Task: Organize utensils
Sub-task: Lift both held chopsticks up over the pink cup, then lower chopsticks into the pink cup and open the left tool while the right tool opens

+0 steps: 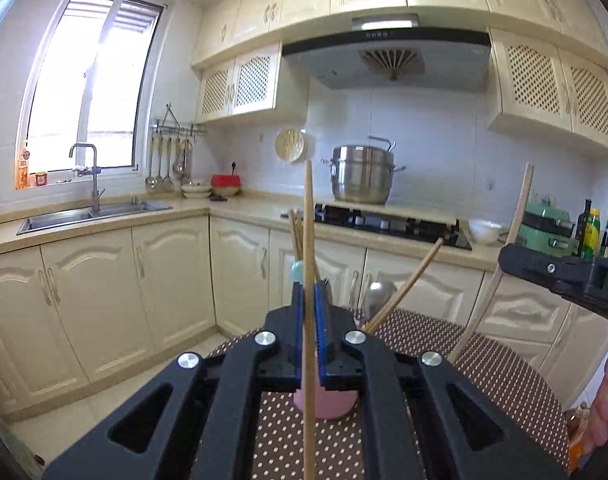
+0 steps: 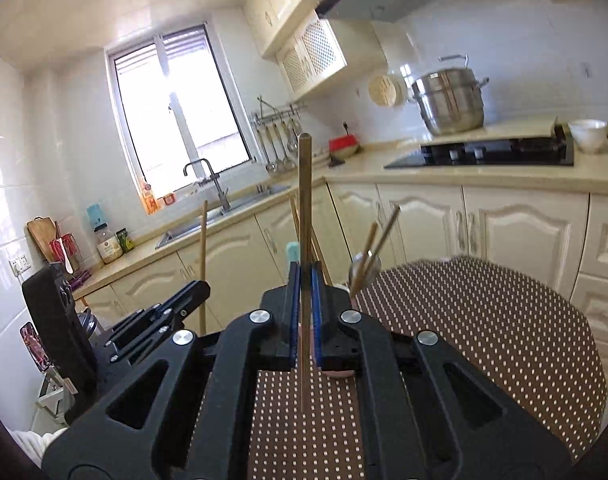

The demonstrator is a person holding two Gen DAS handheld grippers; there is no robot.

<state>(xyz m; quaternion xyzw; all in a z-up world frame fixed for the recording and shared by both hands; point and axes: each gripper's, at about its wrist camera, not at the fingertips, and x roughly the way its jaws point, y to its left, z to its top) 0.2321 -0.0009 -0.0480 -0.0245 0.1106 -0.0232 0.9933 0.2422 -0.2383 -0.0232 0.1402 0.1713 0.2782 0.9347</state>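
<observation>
My left gripper [image 1: 310, 292] is shut on a wooden chopstick [image 1: 308, 220] that stands upright between its blue pads. Behind it, a pink cup [image 1: 332, 406] on the polka-dot table [image 1: 492, 364] holds more chopsticks and a teal-handled utensil [image 1: 297, 271]. A metal cup [image 1: 380, 294] with leaning chopsticks stands just beyond. My right gripper [image 2: 305, 270] is shut on a second upright chopstick [image 2: 305, 200]. The pink cup [image 2: 338, 374] is mostly hidden behind it, and the metal cup [image 2: 364, 270] is to its right. Each gripper shows at the edge of the other's view.
Cream cabinets and an L-shaped counter run behind the table. On the counter are a sink [image 1: 91, 214], a black hob [image 1: 392, 224], a steel pot [image 1: 362, 174], a white bowl [image 1: 484, 231] and bottles [image 1: 592, 232]. A person's hand [image 1: 604, 412] is at the right edge.
</observation>
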